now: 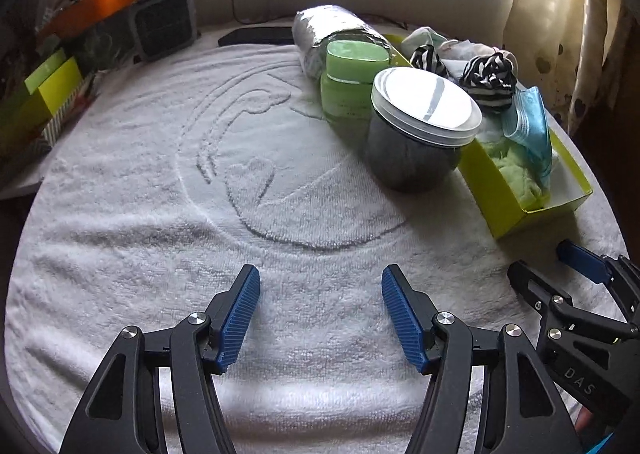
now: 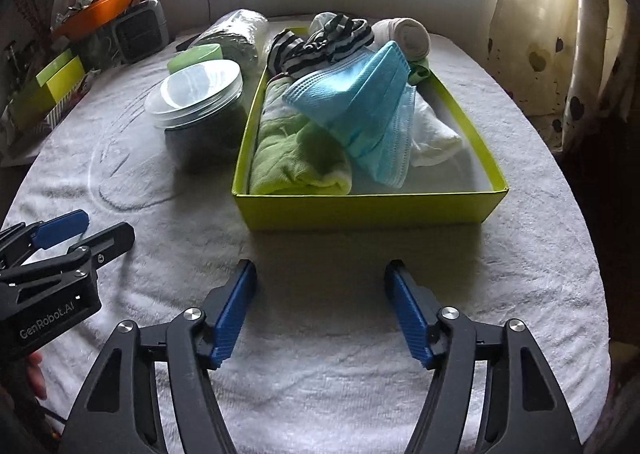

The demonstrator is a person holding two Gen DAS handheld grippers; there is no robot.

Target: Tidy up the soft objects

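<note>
A lime-green box (image 2: 368, 207) stands on the white towel, filled with soft things: a folded green cloth (image 2: 296, 149), blue face masks (image 2: 360, 105), a white cloth (image 2: 434, 135), black-and-white striped socks (image 2: 320, 41) and a rolled beige sock (image 2: 404, 35). The same box (image 1: 508, 209) sits at the right in the left wrist view. My right gripper (image 2: 320, 274) hovers open and empty over the towel just in front of the box. My left gripper (image 1: 320, 278) is open and empty too, over bare towel left of the box.
Left of the box stand a dark jar with a clear lid (image 1: 420, 125), a green lidded container (image 1: 352, 73) and a foil-wrapped roll (image 1: 332, 29). A small heater (image 1: 164, 25), an orange tray (image 1: 92, 5) and green boxes (image 1: 44, 93) line the left edge. A curtain (image 2: 560, 33) hangs at the right.
</note>
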